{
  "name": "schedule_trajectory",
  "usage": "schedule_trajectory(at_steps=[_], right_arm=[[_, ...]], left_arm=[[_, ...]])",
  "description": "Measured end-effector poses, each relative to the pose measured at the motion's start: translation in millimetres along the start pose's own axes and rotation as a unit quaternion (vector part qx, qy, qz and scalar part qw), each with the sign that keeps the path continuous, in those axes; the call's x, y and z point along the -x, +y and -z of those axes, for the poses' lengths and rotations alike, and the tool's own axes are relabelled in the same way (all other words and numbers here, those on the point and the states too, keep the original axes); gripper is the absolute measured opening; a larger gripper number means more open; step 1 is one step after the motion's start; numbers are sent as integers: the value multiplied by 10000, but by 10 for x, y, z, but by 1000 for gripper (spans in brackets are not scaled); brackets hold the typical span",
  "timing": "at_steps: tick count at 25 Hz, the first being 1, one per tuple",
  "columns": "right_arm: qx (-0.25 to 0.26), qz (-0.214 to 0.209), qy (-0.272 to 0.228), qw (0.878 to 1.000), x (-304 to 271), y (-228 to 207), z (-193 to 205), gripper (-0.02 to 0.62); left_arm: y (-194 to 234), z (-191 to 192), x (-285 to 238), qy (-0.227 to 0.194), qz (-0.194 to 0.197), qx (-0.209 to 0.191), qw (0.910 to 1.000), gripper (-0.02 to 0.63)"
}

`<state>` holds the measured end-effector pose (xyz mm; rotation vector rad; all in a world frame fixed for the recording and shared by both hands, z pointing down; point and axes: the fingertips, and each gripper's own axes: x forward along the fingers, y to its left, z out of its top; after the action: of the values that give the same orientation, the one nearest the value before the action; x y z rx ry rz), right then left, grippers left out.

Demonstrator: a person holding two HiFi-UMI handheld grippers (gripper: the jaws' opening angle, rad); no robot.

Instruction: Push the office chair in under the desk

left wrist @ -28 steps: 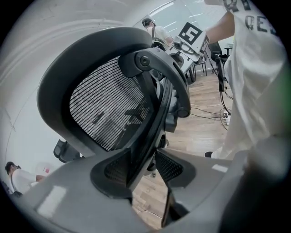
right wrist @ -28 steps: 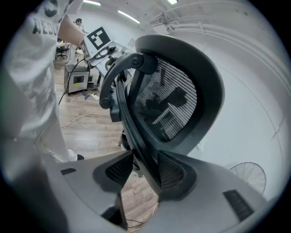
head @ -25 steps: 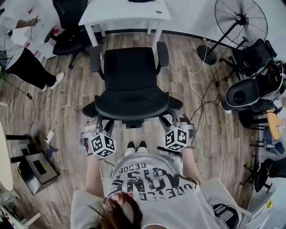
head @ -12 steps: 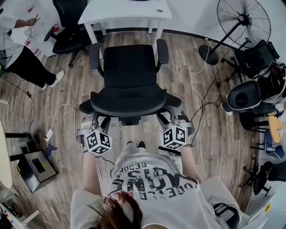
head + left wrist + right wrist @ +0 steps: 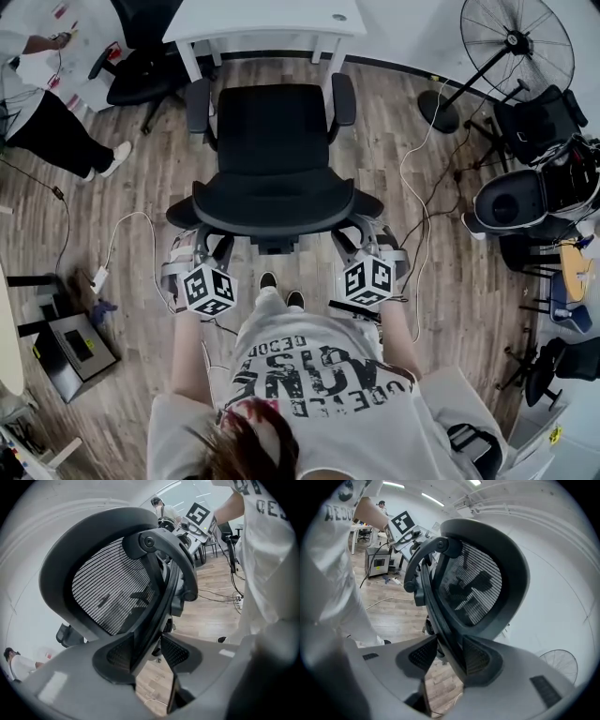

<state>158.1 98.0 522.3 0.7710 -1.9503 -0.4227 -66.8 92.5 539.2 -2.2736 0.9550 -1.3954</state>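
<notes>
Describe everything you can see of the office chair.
The office chair is black: padded seat, two armrests, a mesh backrest in a curved plastic frame. It stands upright on the wood floor, seat facing the white desk, not yet under it. The left gripper and right gripper each clamp a rear backrest strut.

Ahead: desk [image 5: 262,19], then office chair [image 5: 272,159], then person [image 5: 309,394]; fan [image 5: 517,42] right.
</notes>
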Motion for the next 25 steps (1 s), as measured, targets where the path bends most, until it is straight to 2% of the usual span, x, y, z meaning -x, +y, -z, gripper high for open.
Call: schedule_trajectory(at_steps=[12,25], right_arm=[[-116,3,237,9997,-216,-208,-16,173],[-160,95,380,9991,-336,-342,-18,173]], left_arm=[[228,-14,-205,18,-23,20,10000,181],[363,-48,-303,-200,-56,-158,9997,179]])
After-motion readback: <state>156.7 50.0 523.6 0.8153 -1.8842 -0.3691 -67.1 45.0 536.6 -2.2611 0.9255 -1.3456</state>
